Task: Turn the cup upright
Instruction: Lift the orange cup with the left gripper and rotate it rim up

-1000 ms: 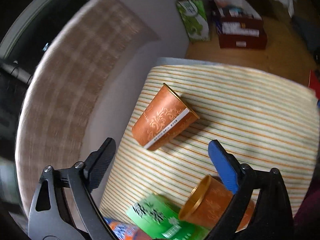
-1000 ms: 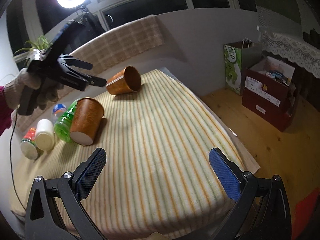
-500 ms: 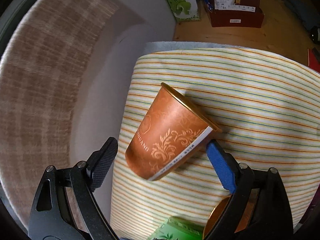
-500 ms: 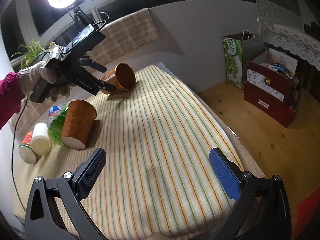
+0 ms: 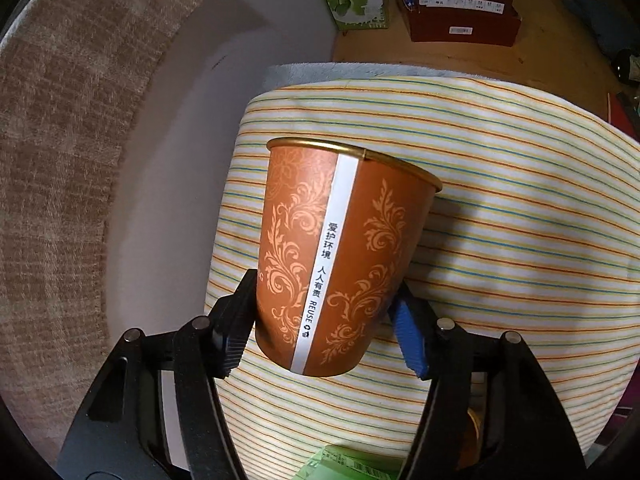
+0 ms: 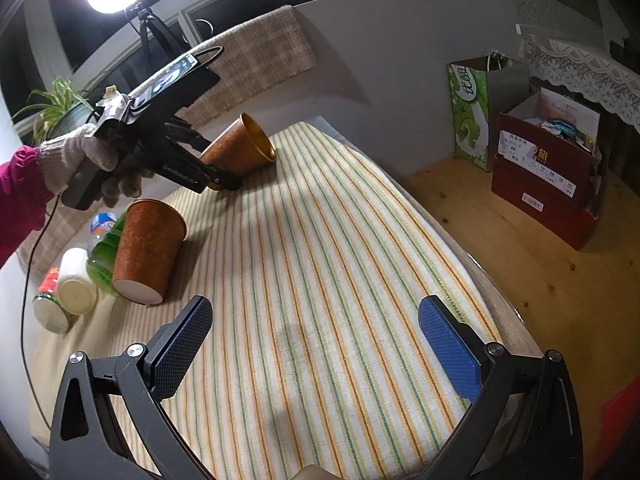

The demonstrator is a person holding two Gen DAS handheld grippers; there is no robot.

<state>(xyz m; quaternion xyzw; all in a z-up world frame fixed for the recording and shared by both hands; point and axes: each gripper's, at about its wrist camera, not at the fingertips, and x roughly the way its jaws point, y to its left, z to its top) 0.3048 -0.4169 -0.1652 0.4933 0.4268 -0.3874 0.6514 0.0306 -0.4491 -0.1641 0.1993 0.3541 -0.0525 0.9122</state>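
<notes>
Two cups: one point(image 5: 336, 256) lying sideways, mouth pointing away, clamped by left gripper point(image 5: 320, 320); right gripper point(image 6: 316, 336) apart.

The left claw point(image 5: 322, 316) is closed in from both sides, its black finger point(image 5: 236, 320) and blue-padded finger point(image 5: 408, 340) each pressed against what sits between them. In the right wrist view the left claw point(image 6: 218, 174) reaches forward and slightly downward, held in a gloved left hand point(image 6: 86, 164) with a pink sleeve behind the wrist. The right claw point(image 6: 316, 340) hangs with its blue pads point(image 6: 448, 344) spread wide apart, gripping nothing.
</notes>
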